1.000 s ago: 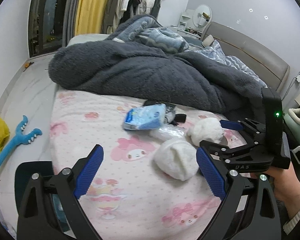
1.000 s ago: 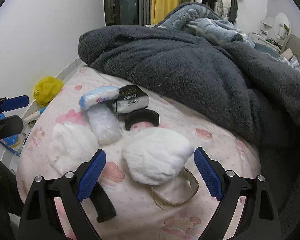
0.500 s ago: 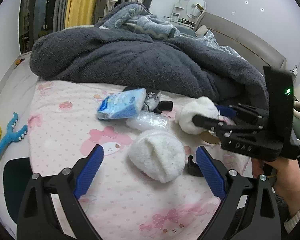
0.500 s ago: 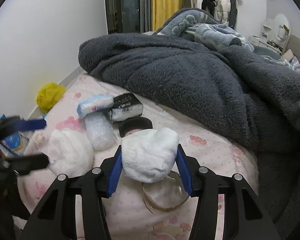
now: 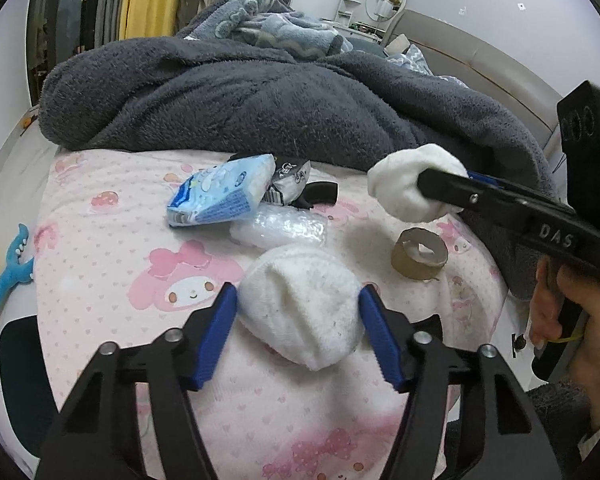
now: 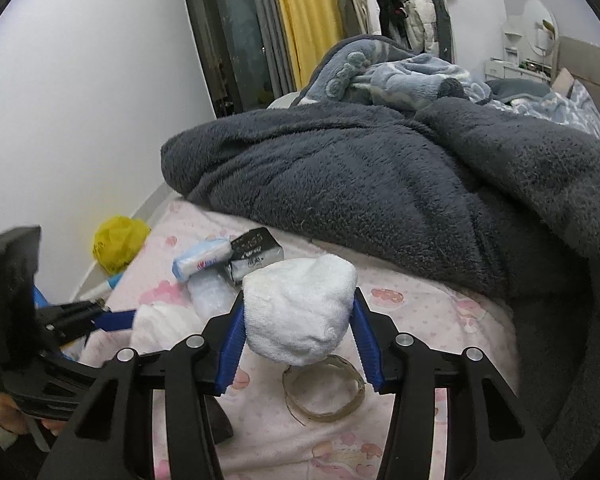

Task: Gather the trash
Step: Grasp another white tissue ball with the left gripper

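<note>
My left gripper (image 5: 298, 314) is shut on a white sock ball (image 5: 300, 304) that rests on the pink patterned sheet (image 5: 120, 360). My right gripper (image 6: 298, 324) is shut on a second white sock ball (image 6: 298, 312) and holds it lifted above the sheet; it also shows in the left wrist view (image 5: 410, 188). A blue tissue pack (image 5: 220, 196), a black-and-silver packet (image 5: 290, 184), a clear plastic wrap (image 5: 280, 230) and a cardboard tape ring (image 5: 418, 258) lie on the sheet.
A dark grey fleece blanket (image 5: 260, 104) is heaped across the bed behind the trash. A yellow bag (image 6: 116, 242) and a blue toy (image 5: 8, 276) lie on the floor to the left. A padded headboard (image 5: 480, 64) stands at the far right.
My left gripper moved forward and closed on the near sock ball. My right gripper, closed on the other sock ball, has lifted it off the sheet, uncovering the tape ring.
</note>
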